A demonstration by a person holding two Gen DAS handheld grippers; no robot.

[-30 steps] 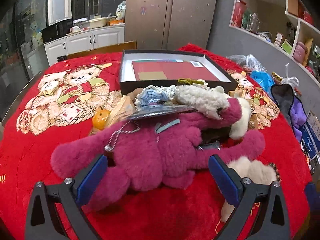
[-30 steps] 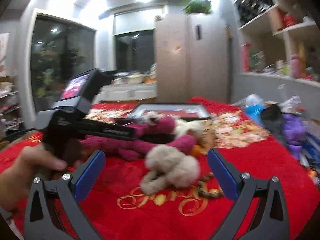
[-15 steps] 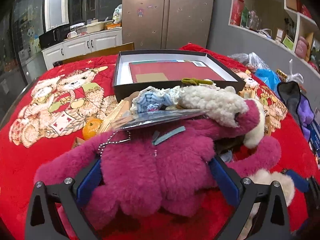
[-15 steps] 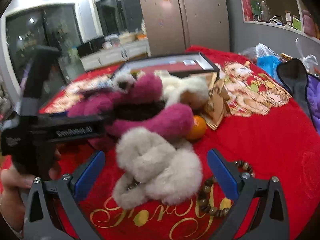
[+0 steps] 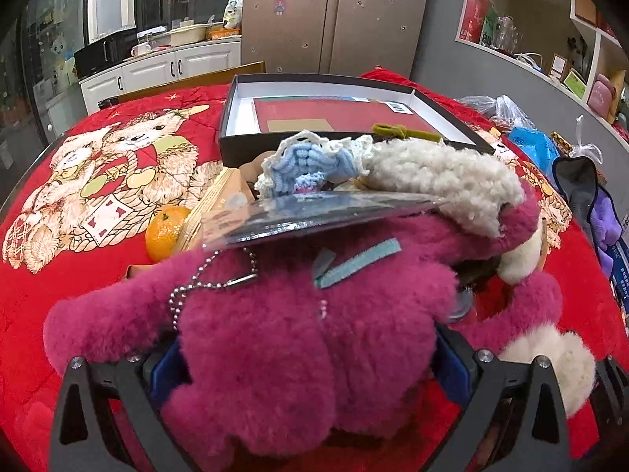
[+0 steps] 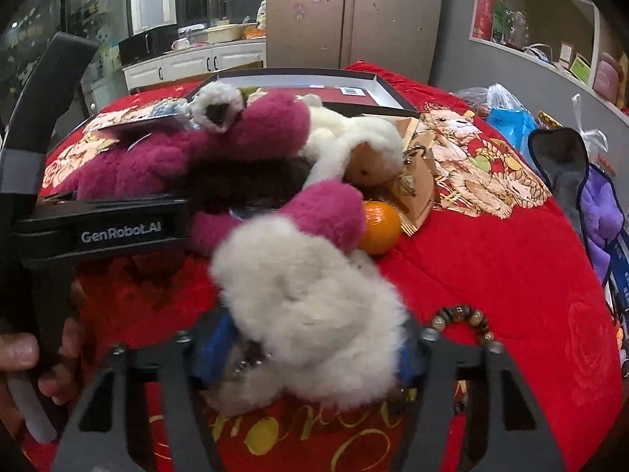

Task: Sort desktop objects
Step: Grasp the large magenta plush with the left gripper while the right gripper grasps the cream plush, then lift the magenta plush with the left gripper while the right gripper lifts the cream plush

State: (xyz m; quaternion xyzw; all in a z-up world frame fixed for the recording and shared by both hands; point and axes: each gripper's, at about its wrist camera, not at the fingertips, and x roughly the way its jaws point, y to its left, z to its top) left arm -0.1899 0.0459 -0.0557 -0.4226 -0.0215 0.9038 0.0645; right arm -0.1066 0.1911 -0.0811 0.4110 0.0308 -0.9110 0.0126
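Note:
A magenta plush bear (image 5: 298,334) lies on the red blanket, and my left gripper (image 5: 310,369) is shut on its body, blue pads pressed into both sides. The bear also shows in the right wrist view (image 6: 251,137). My right gripper (image 6: 306,350) is shut on a beige fluffy plush (image 6: 310,306) in front of the bear. An open black box (image 5: 338,110) with a red sheet inside stands behind the pile. A glossy tag on a ball chain (image 5: 314,212), a blue crocheted piece (image 5: 306,165) and a cream woolly plush (image 5: 444,181) lie on the bear.
Oranges (image 5: 167,226) (image 6: 379,226) lie beside the pile. A bead bracelet (image 6: 468,322) lies right of the beige plush. A tan paper box (image 6: 416,181) and a white plush (image 6: 354,137) sit behind. Bags and purple cloth (image 6: 601,212) crowd the table's right edge.
Both grippers have moved forward and closed: the left on the magenta bear, the right on the beige plush. Both were open a second ago.

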